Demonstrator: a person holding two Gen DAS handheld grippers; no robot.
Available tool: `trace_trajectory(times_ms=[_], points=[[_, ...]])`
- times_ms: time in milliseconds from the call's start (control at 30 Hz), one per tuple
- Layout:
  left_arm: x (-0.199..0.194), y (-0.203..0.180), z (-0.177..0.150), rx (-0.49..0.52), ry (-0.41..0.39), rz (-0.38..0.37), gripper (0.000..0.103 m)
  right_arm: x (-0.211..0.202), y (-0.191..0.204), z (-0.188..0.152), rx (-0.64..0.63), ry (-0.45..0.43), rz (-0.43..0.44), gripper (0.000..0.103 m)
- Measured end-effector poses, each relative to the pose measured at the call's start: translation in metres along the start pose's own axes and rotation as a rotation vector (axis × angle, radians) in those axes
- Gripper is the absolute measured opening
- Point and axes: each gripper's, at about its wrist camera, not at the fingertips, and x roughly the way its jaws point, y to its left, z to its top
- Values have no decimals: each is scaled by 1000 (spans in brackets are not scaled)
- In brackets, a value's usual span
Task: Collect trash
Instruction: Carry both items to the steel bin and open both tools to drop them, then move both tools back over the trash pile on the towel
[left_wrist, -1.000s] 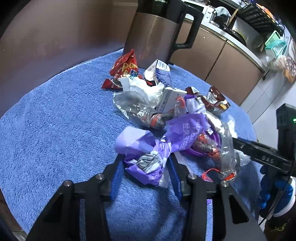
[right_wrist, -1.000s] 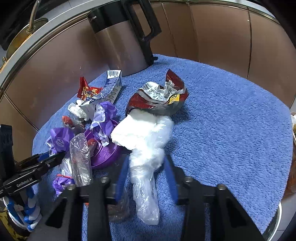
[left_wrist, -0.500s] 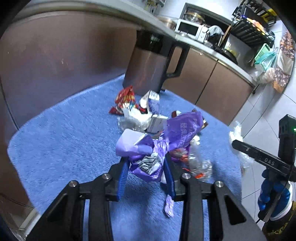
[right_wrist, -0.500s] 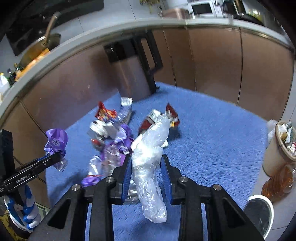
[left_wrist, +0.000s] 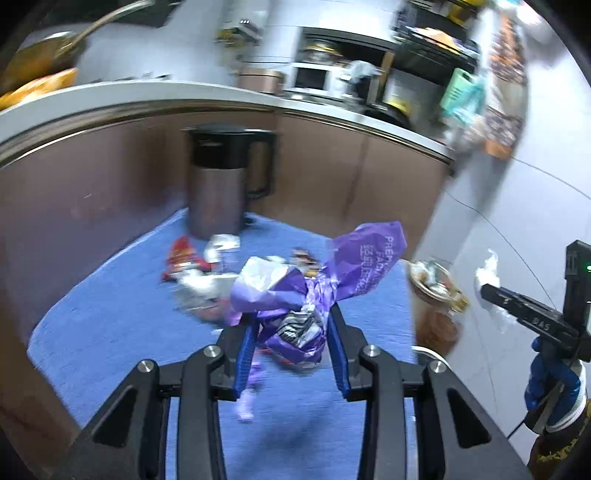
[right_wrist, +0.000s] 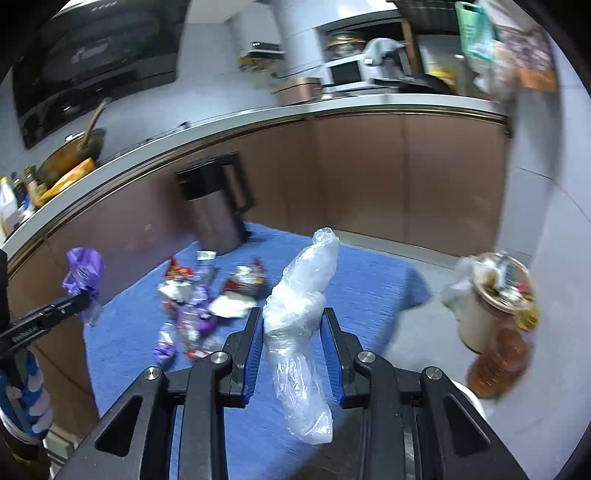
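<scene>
Both loads lifted off the desk, trash cup to the right.

Left gripper (left_wrist: 291, 332) clamped on a crumpled purple wrapper (left_wrist: 314, 288), held above the blue-towelled desk (left_wrist: 110, 314). Right gripper (right_wrist: 291, 332) closed around a clear plastic bag (right_wrist: 303, 306), long axis upright, tail drooping near. Already stuffed trash cup (right_wrist: 491, 295) lying right of both and beyond the desk edge, nearer the right gripper. More wrappers (right_wrist: 207, 295) left on the towel, far left.

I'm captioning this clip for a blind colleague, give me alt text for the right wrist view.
The right hand-held gripper is shut on a crumpled clear plastic bag, held above a blue towel-covered table strewn with snack wrappers. A full trash bin stands to the right, a steel kettle behind.
</scene>
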Motion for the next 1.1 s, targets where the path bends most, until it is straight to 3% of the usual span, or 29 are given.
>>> trace_trajectory(times_ms=[167, 367, 600, 700, 767, 833, 867, 1100], points=[[35, -77, -1, 90, 72, -123, 34, -22, -55, -26, 85, 14, -94, 29], [94, -168, -20, 193, 197, -262, 34, -16, -115, -65, 191, 89, -166, 29], [162, -244, -39, 256, 297, -306, 37, 19, -164, -112, 295, 195, -200, 32], [185, -262, -45, 266, 330, -316, 40, 31, -183, -125, 325, 228, -237, 33], [200, -269, -50, 266, 359, -328, 45, 38, -195, -134, 354, 247, -258, 40], [209, -273, -54, 269, 372, -330, 50, 40, -203, -139, 366, 257, -281, 53], [213, -276, -55, 267, 382, -335, 54, 41, -207, -142, 371, 260, -289, 55], [220, -279, -57, 237, 396, -364, 55, 25, -213, -147, 368, 253, -340, 68]])
